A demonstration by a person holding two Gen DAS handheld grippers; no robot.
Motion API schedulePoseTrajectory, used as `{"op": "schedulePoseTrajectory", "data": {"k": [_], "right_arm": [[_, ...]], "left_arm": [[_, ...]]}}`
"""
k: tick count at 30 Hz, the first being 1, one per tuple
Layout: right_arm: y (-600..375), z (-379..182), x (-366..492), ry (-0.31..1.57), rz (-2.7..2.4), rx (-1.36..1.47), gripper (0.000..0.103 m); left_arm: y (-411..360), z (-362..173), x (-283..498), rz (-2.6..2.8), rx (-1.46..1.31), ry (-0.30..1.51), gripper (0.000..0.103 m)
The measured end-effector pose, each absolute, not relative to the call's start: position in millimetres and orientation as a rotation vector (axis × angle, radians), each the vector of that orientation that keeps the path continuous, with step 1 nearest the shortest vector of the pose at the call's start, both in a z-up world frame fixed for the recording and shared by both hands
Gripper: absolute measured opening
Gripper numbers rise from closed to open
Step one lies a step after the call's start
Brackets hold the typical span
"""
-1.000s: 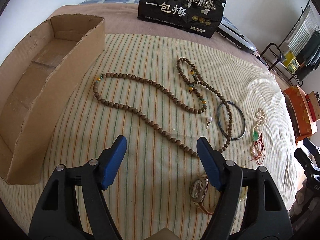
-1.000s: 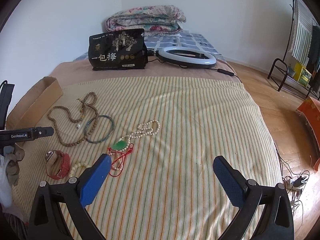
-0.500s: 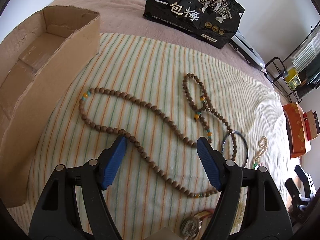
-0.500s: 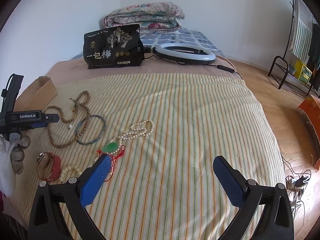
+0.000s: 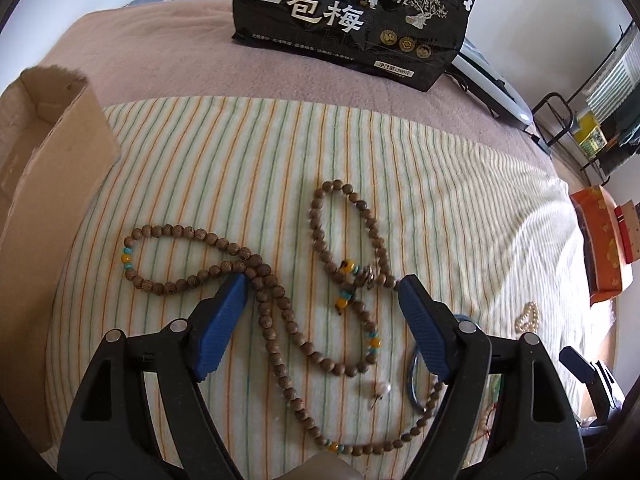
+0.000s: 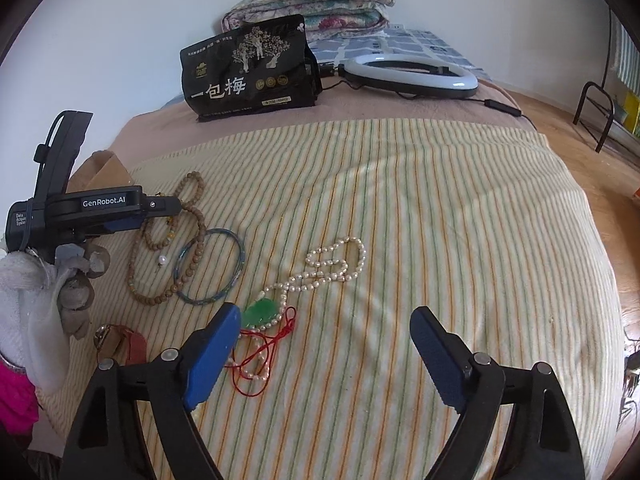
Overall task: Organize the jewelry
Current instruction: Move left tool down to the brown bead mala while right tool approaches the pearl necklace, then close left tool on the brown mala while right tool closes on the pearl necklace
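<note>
A long brown wooden bead necklace (image 5: 280, 312) lies looped on the striped bedspread. My left gripper (image 5: 322, 292) is open right over it, blue pads either side of its strands. In the right wrist view the left gripper (image 6: 160, 204) hovers over the same beads (image 6: 188, 264). A blue bangle (image 6: 210, 266), a pearl necklace (image 6: 336, 264) with a green pendant (image 6: 262, 312) and red cord, and a red-strapped watch (image 6: 120, 344) lie nearby. My right gripper (image 6: 324, 336) is open and empty, above the bedspread just right of the pendant.
A cardboard box (image 5: 44, 184) stands at the left of the bed. A black snack bag (image 5: 352, 20) and a ring light (image 6: 412, 74) lie at the far end. Folded quilts (image 6: 308, 4) sit behind. A metal rack (image 6: 600, 112) and wooden floor are to the right.
My left gripper has moved forward and down over the bead necklace, which now lies between its pads. My right gripper has shifted slightly left towards the pendant.
</note>
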State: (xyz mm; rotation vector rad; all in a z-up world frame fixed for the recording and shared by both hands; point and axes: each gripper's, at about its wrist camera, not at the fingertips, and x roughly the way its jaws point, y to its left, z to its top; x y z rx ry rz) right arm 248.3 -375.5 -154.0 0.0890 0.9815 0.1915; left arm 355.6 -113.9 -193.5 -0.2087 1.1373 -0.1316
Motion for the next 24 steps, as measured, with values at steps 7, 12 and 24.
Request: {"op": "schedulePoseTrajectory", "data": {"k": [7,12,24], "right_arm": [[-379,-176,283,1.093,0.202,0.287,0.072],[-367,-181,299,1.115,0.157,0.254,0.066],[-335,-177,315,1.116,0.105,-0.004,0.028]], "left_arm": [[-130,-200,373,-0.081,-0.12,1.154,0.08],[-139,-204,383,-0.055,-0.067,1.161,0.08],[-148,-205,393,-0.017,-0.009,1.132,0.061]]}}
